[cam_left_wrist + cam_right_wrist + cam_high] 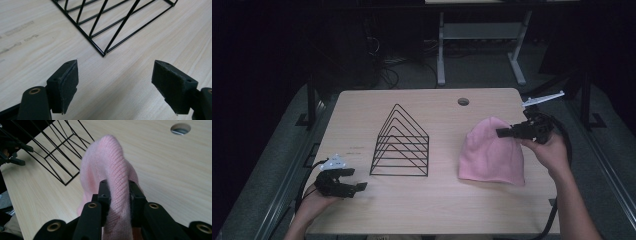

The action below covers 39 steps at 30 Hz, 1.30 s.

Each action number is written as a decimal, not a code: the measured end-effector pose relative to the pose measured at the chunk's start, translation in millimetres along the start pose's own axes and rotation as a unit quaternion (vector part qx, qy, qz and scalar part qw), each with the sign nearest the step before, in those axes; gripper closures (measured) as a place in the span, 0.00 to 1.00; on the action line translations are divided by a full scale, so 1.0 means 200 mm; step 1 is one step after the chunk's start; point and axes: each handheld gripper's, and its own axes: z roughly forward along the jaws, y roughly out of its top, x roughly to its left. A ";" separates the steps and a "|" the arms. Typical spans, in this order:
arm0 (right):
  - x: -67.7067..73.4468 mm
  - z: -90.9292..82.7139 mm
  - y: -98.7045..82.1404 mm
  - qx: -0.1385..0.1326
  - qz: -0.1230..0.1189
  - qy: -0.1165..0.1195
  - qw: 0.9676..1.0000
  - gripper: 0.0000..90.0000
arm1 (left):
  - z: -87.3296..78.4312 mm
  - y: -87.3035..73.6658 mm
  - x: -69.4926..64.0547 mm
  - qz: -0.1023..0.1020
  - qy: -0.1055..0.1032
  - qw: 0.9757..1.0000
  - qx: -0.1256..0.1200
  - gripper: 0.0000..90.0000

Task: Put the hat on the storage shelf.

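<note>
High view overlooks the table (362, 210); both gripper views share the rack (117, 22).

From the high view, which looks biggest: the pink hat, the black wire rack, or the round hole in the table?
1. pink knit hat and black wire rack: look about alike, too close to rank.
2. round hole: clearly smallest.

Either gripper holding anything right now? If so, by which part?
The right gripper is shut on the pink beanie, pinching a fold of knit on its right side. The left gripper holds nothing; its jaws stand open above the table.
</note>
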 end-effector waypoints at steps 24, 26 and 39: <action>0.22 -0.20 0.25 -0.030 -0.062 -0.011 0.998 0.84 | -0.15 0.23 -0.01 0.047 -0.051 0.998 -0.001 0.22; 0.24 -0.21 0.27 -0.033 -0.066 -0.009 0.997 0.84 | -0.16 0.25 -0.01 0.048 -0.056 0.997 -0.004 0.22; 0.33 -0.23 0.39 -0.035 -0.090 -0.005 0.995 0.84 | -0.21 0.35 0.00 0.055 -0.067 0.996 -0.007 0.22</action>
